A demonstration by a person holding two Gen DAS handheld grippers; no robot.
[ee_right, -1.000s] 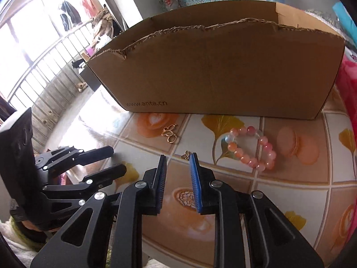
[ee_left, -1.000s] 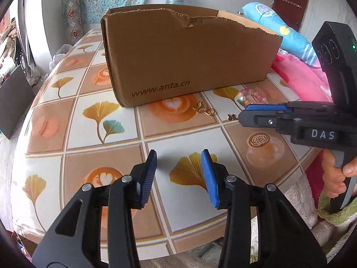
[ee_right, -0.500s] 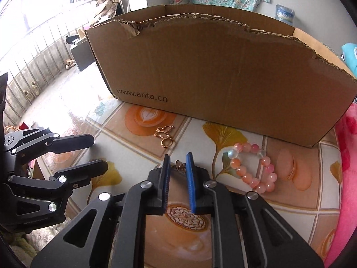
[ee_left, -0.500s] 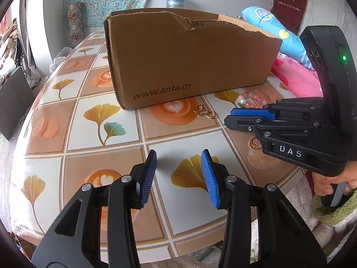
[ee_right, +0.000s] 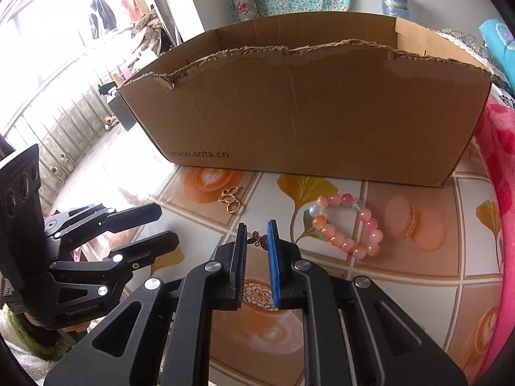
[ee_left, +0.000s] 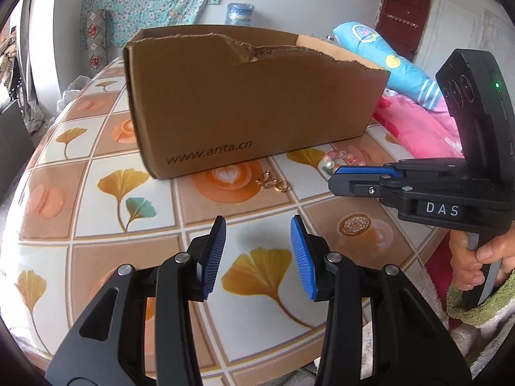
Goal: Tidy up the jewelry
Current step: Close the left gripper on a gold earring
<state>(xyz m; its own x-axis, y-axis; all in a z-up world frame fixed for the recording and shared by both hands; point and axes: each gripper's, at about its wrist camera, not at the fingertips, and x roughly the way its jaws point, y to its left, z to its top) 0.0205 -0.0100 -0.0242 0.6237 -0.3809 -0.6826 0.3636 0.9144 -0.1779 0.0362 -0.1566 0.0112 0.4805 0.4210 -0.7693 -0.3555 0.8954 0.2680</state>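
Right tongs (ee_right: 257, 239) nipped on the small butterfly charm (ee_right: 259, 238), just closed, raised off the worktop (ee_right: 415, 286); left tongs (ee_left: 257, 251) half open, empty, idle beside. Further out, gold clasp (ee_right: 230, 198) and bead bracelet (ee_right: 346, 225) lying loose, awaiting collection. Behind, cardboard box (ee_right: 322, 112) open-topped, presumably to receive everything.

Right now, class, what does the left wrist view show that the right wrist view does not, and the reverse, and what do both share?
Only the left wrist view: a hand gripping a handle, and a door.
Only the right wrist view: a butterfly charm pinched between the pads of the right gripper, whose jaws have just been closing; a window railing; the inside of the box.
Both: the box, the bracelet, a gold clasp, the table, the open left gripper and the right gripper.
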